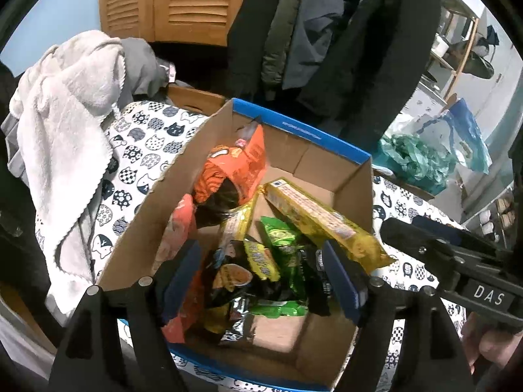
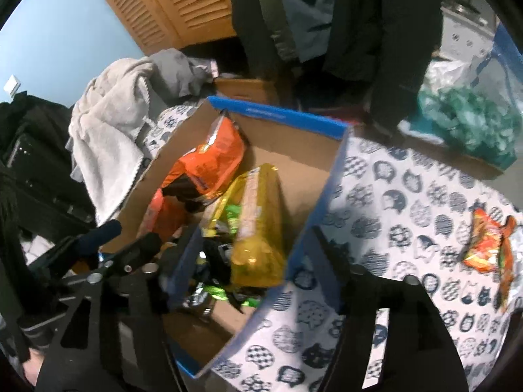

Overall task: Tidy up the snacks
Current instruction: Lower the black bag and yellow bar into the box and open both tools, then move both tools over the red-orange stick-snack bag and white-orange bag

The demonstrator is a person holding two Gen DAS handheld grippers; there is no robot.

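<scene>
Two sets of jaws apart and empty over a box of snacks

Both spread wide, nothing between: left gripper (image 1: 261, 274) above the dark and green foil snack packets (image 1: 261, 271) heaped low in the brown cardboard box with the blue rim (image 1: 294, 130); right gripper (image 2: 251, 261) straddling that box's right wall, just off the long yellow cellophane biscuit pack (image 2: 258, 225). Beyond, toward twelve o'clock, a puffed orange crisp bag (image 2: 209, 160) leaning on the far wall. Out at three o'clock in the right view, well apart from the box, one flat orange wrapper (image 2: 488, 245) on the white cat-print cloth (image 2: 408, 202). Probably light, slippery, crinkly throughout; contents crushable. Best pinched at a crimped end seal, gently; yellow pack stiffer, taken across its middle.
</scene>
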